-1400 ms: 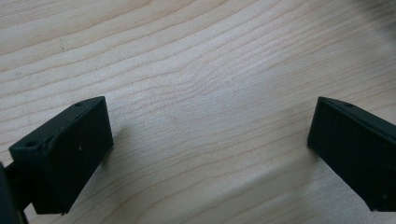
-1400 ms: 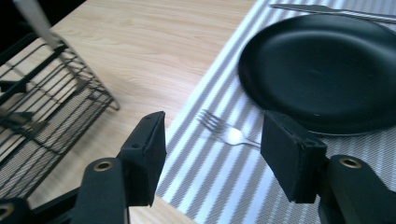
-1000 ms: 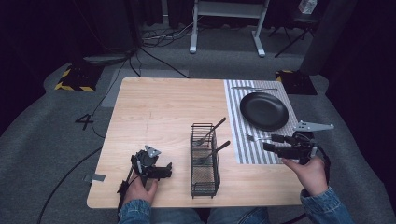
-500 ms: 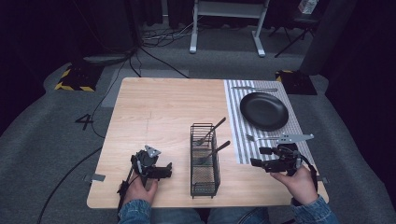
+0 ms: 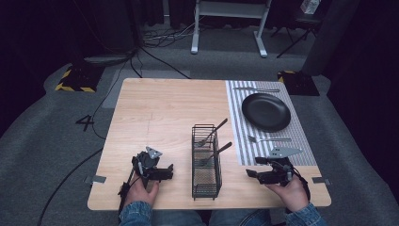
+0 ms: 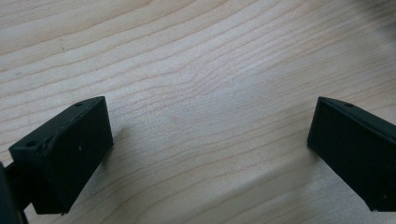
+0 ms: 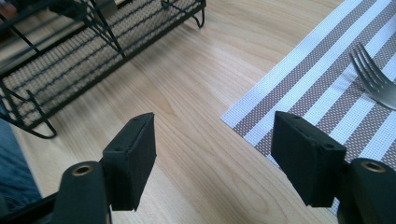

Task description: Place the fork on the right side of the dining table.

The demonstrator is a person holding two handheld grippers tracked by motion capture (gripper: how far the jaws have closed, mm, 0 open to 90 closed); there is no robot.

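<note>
I'm holding my right gripper (image 7: 212, 161) wide open over pale, grained wood, nothing between its matte black jaws, which have just been opening. The shiny steel fork (image 7: 373, 77) is lying on the woven striped placemat (image 7: 299, 88), just beyond. My left gripper (image 6: 205, 154) is resting open.

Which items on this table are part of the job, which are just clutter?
In play: wire caddy with two utensils, striped placemat, black plate, fork, knife, right gripper, open.
Just about: left gripper, idle; floor cables; tape marks.
</note>
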